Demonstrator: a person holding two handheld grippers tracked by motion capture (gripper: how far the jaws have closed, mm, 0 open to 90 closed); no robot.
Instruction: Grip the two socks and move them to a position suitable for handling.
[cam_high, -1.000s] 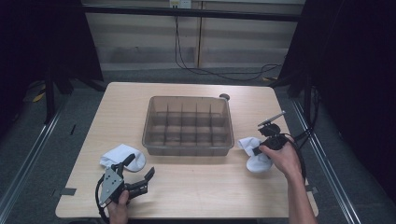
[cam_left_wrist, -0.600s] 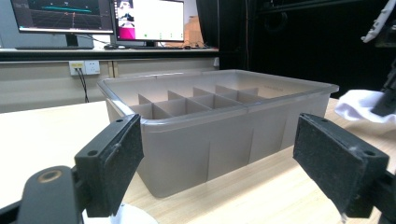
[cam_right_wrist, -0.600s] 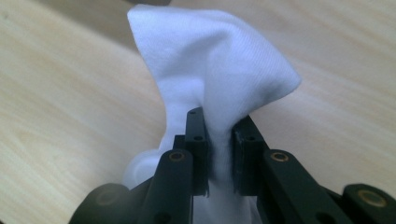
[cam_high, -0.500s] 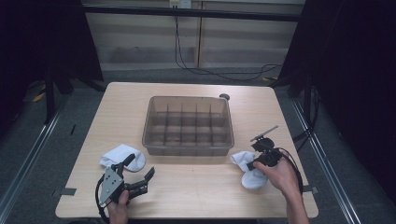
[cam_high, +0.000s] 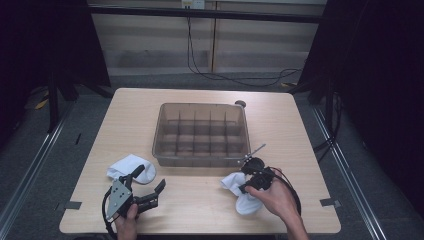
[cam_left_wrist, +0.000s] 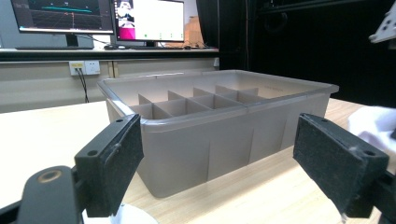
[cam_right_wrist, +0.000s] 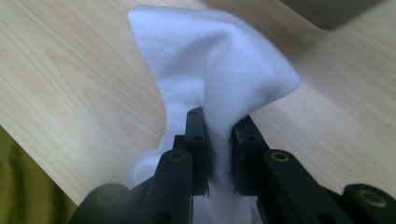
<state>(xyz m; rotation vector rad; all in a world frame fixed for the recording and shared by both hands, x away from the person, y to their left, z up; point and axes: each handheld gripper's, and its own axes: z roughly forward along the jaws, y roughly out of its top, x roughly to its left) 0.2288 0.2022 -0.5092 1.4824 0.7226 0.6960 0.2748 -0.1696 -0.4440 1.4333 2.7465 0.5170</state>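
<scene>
Now the white sock (cam_right_wrist: 219, 70) sits pinched inside the right hand-held gripper (cam_right_wrist: 219, 154).

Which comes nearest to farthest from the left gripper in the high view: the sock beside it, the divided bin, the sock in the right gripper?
From the left gripper:
1. White sock, on the table just beyond it.
2. Divided bin, mid-table, farther back.
3. Pinched sock, across the table in the right gripper.

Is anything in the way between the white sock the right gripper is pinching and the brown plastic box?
Nothing visible. The right gripper holds the white cloth sock just in front of the brown plastic divided box, with bare wooden table between them.
</scene>
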